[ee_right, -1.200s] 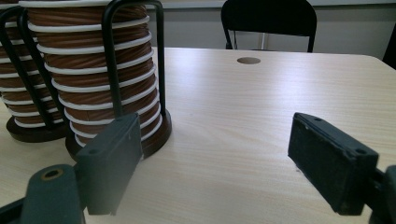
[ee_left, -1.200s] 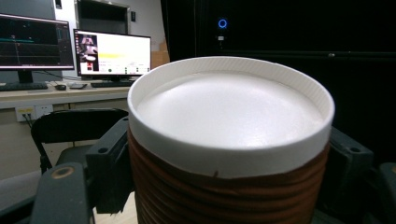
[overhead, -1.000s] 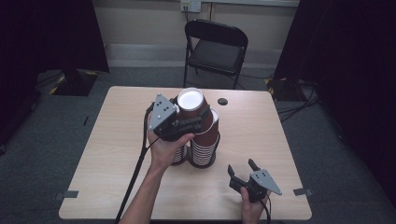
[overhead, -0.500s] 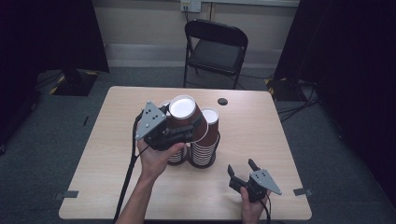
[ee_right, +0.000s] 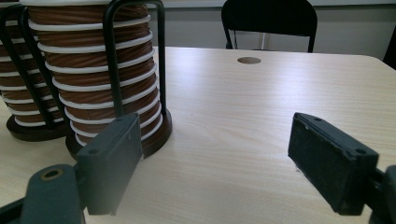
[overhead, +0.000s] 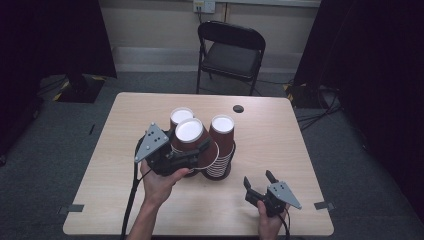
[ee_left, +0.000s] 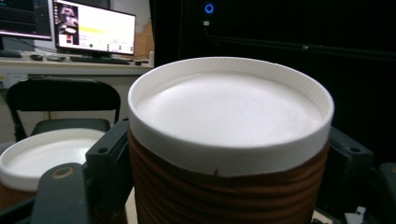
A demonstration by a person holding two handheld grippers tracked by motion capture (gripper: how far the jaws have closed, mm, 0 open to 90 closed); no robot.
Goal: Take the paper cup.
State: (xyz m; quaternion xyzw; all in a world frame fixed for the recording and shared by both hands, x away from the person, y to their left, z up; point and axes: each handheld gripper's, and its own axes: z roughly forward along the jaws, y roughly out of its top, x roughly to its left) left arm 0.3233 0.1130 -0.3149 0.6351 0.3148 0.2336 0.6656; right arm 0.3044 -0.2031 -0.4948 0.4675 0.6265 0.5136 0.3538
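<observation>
Left fingers: the left gripper point(overhead: 192, 156) clamps the held cup point(overhead: 190, 139) between its pads; in the left gripper view the black jaws press on both ribbed brown sides of this cup point(ee_left: 231, 154), just under the white rim.
Held cup, place: above the table point(overhead: 125, 125), off the wood, just left of the right stack point(overhead: 221, 145) and in front of the far stack point(overhead: 181, 116).
Held cup, axis: its long axis is roughly upright, white end up, leaning slightly; the fingers cross that axis from the sides, so the cup lies straight between them.
Far stack: a white-topped cup point(ee_left: 44, 158) shows low at the left of the left gripper view, lower than the held cup's top.
Key relation: the held cup sits beside both stacks, over neither of them. Judged from this, the coming move depends on bringing its axis in line with a stack's axis before lowering.
Right stack, holder: a black wire holder point(ee_right: 135, 65) on a round base keeps the nested cups upright; its rods rise beside the column, so a tilted cup could catch on them.
Right fingers: the right gripper point(overhead: 264, 186) rests near the front edge with its jaws spread wide and nothing between them; the right gripper view shows bare wood in the gap.
Nearer hand: the left hand is nearest to both stacks; the right gripper stands well apart from them.
</observation>
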